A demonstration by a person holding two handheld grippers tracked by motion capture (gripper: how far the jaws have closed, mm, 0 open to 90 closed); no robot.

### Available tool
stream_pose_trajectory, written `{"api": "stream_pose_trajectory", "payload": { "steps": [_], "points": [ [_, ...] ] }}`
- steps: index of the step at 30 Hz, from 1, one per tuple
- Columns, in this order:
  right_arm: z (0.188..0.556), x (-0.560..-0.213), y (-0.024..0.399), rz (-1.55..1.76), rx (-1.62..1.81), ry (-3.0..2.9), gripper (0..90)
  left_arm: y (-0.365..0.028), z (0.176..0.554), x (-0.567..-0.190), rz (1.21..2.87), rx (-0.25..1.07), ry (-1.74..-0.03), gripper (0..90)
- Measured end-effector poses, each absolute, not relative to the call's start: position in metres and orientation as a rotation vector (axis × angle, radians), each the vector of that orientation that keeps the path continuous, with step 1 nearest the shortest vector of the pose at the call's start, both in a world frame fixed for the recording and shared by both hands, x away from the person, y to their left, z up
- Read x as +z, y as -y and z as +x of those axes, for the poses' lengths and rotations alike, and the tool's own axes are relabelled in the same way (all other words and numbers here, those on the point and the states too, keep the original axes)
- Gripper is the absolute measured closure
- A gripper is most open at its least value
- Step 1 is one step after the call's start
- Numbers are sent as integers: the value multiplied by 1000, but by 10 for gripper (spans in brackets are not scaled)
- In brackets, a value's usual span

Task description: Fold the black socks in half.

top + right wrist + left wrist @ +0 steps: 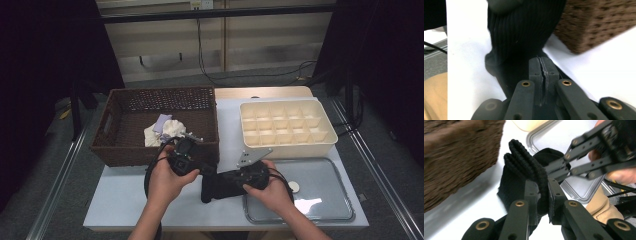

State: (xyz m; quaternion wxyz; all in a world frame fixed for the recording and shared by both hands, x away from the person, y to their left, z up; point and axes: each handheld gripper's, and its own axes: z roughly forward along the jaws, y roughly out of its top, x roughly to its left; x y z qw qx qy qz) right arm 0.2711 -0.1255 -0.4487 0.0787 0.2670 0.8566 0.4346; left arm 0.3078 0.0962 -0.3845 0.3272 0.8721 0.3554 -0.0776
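Observation:
A black ribbed sock (216, 190) lies on the white table between the two hands, near the front edge. In the left gripper view my left gripper (543, 188) is shut on a folded edge of the sock (524, 162), which stands up between the pads. From the upper right, the right gripper (554, 175) reaches the same sock. In the right gripper view my right gripper (543, 63) has its jaws pressed together at the sock's (521, 27) near edge, on a thin layer of it. From above, the left gripper (205, 171) and right gripper (222, 179) meet over the sock.
A brown wicker basket (130, 152) stands at the left with pale cloth items (165, 130) inside, close behind the left hand. A cream compartment box (287, 146) sits at the back right. A clear tray (320, 205) with a small white disc (295, 187) lies under the right hand.

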Motion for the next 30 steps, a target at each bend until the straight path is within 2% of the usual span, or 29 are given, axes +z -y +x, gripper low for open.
{"api": "stream_pose_trajectory", "payload": {
  "steps": [15,30],
  "points": [
    [265,-443,177,858,1256,-2471,866,-63,304,-408,2344,-232,-912,804],
    [265,-445,185,888,1287,-2435,854,-41,302,-436,2361,-252,-911,774]
  ]
}}
